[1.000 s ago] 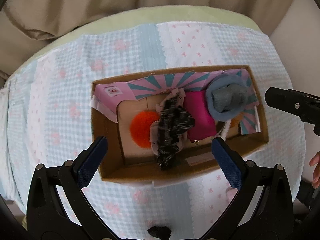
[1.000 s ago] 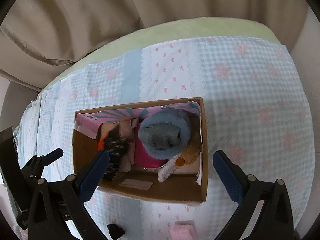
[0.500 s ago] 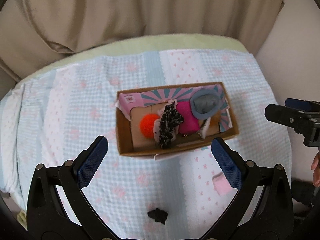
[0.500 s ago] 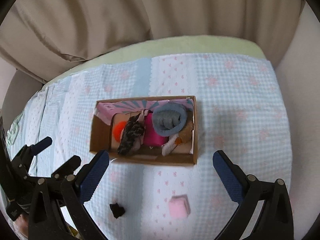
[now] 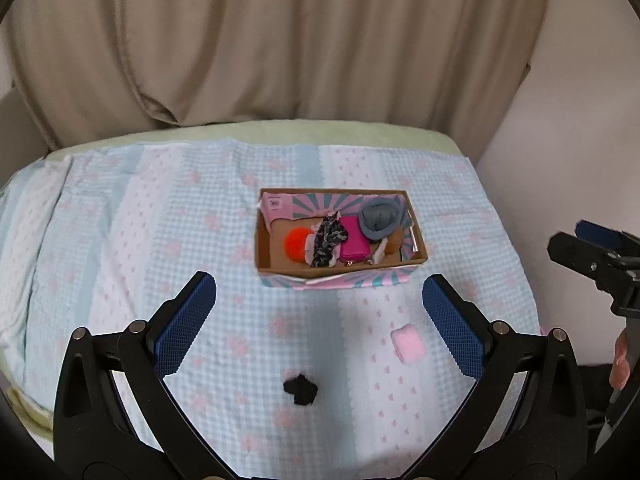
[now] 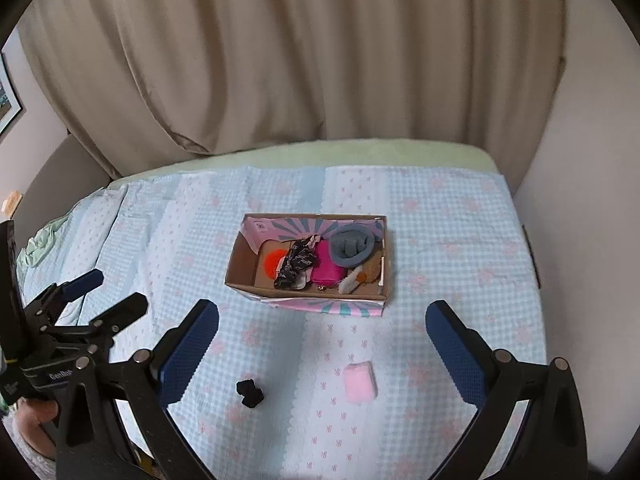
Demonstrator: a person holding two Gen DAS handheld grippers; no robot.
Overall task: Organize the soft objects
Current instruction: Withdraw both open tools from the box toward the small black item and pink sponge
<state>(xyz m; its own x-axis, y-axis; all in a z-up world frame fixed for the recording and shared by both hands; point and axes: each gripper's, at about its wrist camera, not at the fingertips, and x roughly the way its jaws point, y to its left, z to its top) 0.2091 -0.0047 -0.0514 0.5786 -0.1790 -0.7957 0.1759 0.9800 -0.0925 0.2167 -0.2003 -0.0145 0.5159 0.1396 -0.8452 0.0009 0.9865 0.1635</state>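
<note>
An open cardboard box [image 5: 340,273] [image 6: 308,301] sits mid-bed. Inside lie an orange pompom [image 5: 297,242] [image 6: 273,261], a black-and-white scrunchie [image 5: 328,240] [image 6: 298,262], a magenta pouch [image 5: 354,242] [image 6: 328,269] and a blue-grey knitted hat [image 5: 380,220] [image 6: 354,246]. On the cover nearer me rest a pink soft block [image 5: 408,346] [image 6: 361,382] and a small black fuzzy piece [image 5: 301,389] [image 6: 249,393]. My left gripper [image 5: 319,284] hangs open and empty, short of the box. My right gripper [image 6: 323,312] is also open and empty, with both loose items between its fingers' lines.
A blue checked cover [image 5: 160,240] with pink flowers spreads over a green sheet [image 6: 360,152]. Beige curtains [image 5: 280,60] hang behind the bed. A pale wall [image 6: 580,160] borders the right side. A hand [image 5: 621,362] holds the right gripper's handle.
Both grippers have drawn back and up from the box, which now looks smaller and farther. The pink block and black piece have come into both views.
</note>
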